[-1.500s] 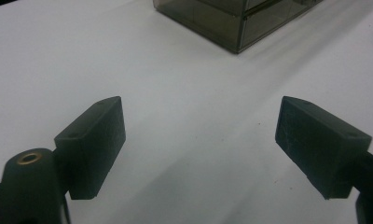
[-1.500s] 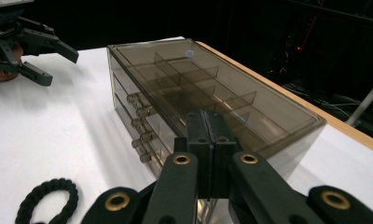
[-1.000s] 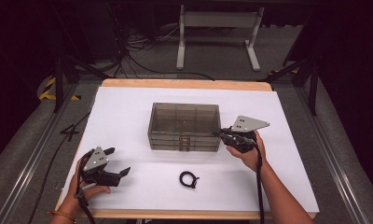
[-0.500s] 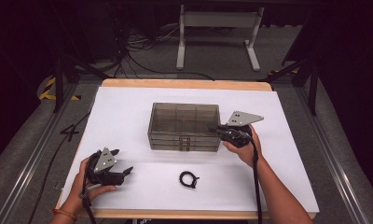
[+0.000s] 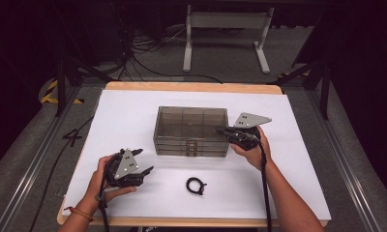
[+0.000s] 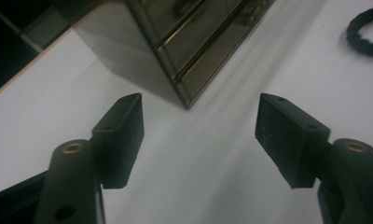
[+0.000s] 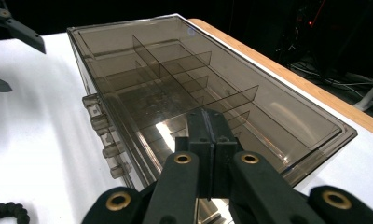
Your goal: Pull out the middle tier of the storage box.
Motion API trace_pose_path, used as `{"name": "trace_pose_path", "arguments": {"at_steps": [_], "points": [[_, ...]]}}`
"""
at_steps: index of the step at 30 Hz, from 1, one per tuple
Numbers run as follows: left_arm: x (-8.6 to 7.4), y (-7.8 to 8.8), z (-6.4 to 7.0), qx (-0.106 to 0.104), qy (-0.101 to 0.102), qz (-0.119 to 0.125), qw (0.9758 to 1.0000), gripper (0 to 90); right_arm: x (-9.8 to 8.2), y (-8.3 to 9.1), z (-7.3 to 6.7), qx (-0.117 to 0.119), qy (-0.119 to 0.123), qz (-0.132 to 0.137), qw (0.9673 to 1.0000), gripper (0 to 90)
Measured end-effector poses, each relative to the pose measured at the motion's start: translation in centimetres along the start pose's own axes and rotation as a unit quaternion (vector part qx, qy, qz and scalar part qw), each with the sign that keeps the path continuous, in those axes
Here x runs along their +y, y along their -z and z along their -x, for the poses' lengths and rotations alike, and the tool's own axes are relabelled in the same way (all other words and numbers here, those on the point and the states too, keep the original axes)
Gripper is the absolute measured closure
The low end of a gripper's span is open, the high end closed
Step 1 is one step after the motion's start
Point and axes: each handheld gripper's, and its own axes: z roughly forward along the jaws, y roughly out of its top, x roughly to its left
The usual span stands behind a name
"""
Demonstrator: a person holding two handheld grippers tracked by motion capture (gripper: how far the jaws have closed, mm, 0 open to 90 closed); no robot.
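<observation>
The left gripper [image 5: 142, 163] is hovering over the white table [image 5: 133, 116], its jaws apart and just now closing with nothing between them; the smoky drawer box [image 5: 191, 130] is lying ahead of them, the black ring [image 5: 195, 185] off to their right; the right gripper [image 5: 225, 130] is resting its jaws, pressed together, on the box's top at its right end.

white table sheet [image 5: 298, 159], floor cables [image 5: 148, 63]

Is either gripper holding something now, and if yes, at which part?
Nothing is held. The left gripper has its jaws apart over bare table, though they have just been closing. The right gripper is shut empty above the box.
</observation>
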Motion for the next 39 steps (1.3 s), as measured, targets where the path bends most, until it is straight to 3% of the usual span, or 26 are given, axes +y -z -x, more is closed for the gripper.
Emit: {"name": "trace_pose_path", "arguments": {"at_steps": [9, 10, 13, 14, 16, 20, 21, 25, 33, 39], "points": [[2.0, -1.2, 1.3, -0.009, -0.031, 0.015, 0.9994, 42.5, 0.1, 0.0, 0.0, 0.004, -0.009, -0.004, 0.9999, 90.0], [2.5, -1.7, 1.6, -0.019, -0.034, 0.02, 0.999, 44.1, 0.0, 0.0, 0.0, 0.006, -0.012, -0.003, 0.9999, 90.0], [3.2, -2.6, 2.1, -0.018, -0.054, 0.022, 0.9981, 47.8, 0.1, 0.0, 0.0, 0.009, -0.015, -0.005, 0.9998, 90.0], [3.4, -2.8, 2.3, -0.021, -0.05, 0.025, 0.9982, 48.4, 0.1, -0.1, -0.1, 0.011, -0.015, -0.005, 0.9998, 90.0], [4.0, -3.5, 2.6, -0.014, -0.069, 0.022, 0.9973, 51.3, 0.2, -0.1, -0.1, 0.013, -0.015, -0.006, 0.9998, 90.0], [4.9, -4.7, 3.4, -0.013, -0.087, 0.022, 0.9959, 54.6, 0.1, -0.1, 0.0, 0.017, -0.017, -0.004, 0.9997, 90.0], [5.4, -5.4, 3.9, -0.003, -0.107, 0.02, 0.9941, 55.4, 0.1, -0.1, 0.0, 0.017, -0.018, -0.004, 0.9997, 90.0], [6.2, -6.4, 4.5, 0.002, -0.126, 0.015, 0.9919, 57.6, 0.1, -0.1, 0.0, 0.016, -0.016, -0.004, 0.9997, 90.0], [6.7, -8.0, 4.8, 0.014, -0.132, 0.01, 0.9911, 59.1, 0.2, -0.1, -0.1, 0.014, -0.015, -0.006, 0.9998, 90.0], [6.5, -8.9, 4.5, 0.017, -0.119, 0.012, 0.9927, 59.2, 0.1, -0.1, -0.1, 0.016, -0.02, -0.004, 0.9997, 90.0]]}}
